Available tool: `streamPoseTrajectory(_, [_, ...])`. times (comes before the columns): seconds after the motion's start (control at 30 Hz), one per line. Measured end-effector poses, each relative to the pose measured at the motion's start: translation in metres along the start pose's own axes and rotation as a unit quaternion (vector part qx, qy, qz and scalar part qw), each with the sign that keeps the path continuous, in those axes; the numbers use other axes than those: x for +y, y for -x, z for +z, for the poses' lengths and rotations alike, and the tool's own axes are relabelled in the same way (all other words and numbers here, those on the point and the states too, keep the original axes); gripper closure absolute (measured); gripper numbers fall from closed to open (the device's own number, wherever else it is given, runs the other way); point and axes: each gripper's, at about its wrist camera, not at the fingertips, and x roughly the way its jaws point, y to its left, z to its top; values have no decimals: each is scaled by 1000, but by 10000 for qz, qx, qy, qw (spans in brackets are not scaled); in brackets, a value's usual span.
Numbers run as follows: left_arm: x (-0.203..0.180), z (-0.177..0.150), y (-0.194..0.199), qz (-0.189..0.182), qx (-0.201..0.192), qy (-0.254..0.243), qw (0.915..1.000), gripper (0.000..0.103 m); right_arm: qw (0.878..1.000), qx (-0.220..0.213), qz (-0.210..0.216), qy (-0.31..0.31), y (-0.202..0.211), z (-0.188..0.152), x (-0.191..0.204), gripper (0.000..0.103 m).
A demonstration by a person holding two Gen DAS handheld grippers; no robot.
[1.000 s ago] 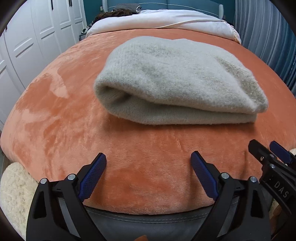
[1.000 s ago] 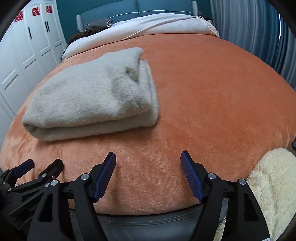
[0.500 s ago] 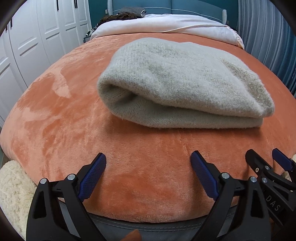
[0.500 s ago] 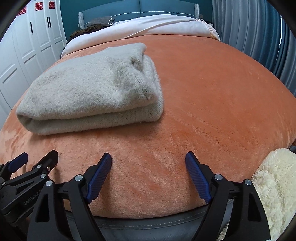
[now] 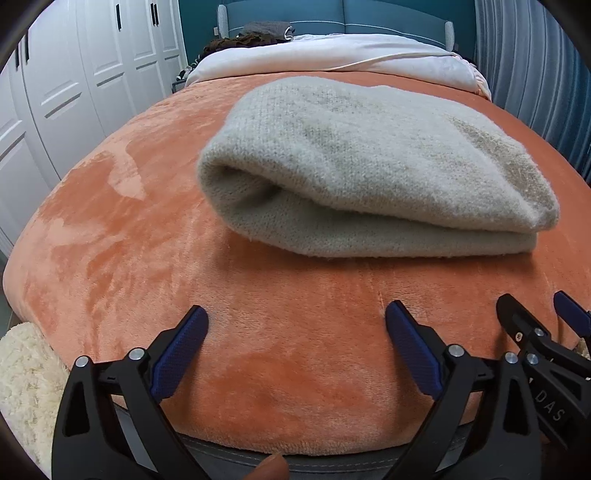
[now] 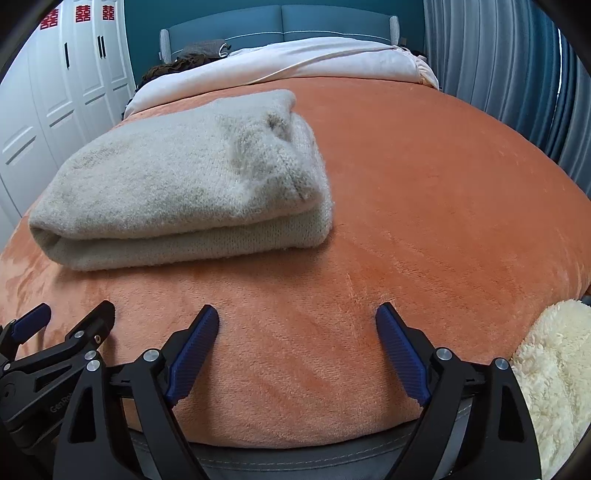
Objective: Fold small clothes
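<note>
A grey knitted garment [image 5: 373, 177] is observed folded into a thick bundle, lying on the orange blanket [image 5: 122, 236] ahead of both tongs. From the left tongs [image 5: 297, 354], the bundle is placed forward and slightly to the right, its rounded fold facing the left and its open layered edge turned toward the tongs. From the right tongs [image 6: 297, 350], the same bundle [image 6: 184, 184] is placed forward and to the left.

The left tongs are held wide open, nothing being gripped between the blue pads [image 5: 181, 354]; the tips are held over bare blanket, apart from the garment. The right tongs are likewise spread wide and empty, their pads [image 6: 402, 354] held over the blanket short of the bundle. The two tongs are positioned side by side, each visible at the edge of the other's view.

A cream fleece item [image 6: 554, 373] is noted just right of the right tongs, at the bed's near edge. White bedding [image 6: 288, 66] and a teal headboard [image 6: 280, 22] are seen well beyond the garment, and white wardrobe doors [image 5: 74, 81] far to the left.
</note>
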Motion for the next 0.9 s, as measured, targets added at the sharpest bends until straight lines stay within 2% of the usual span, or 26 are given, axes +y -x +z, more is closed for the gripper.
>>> streamPoseTrajectory(0.2, [-2,1,-3,94,42,-30,9999,5,10000,26,58,-31,-3,0,-1,15])
streamPoseTrajectory(0.9, [6,2,-7,81,64,97,9999,5,9997,55,245,-77,-14,9,-18,7])
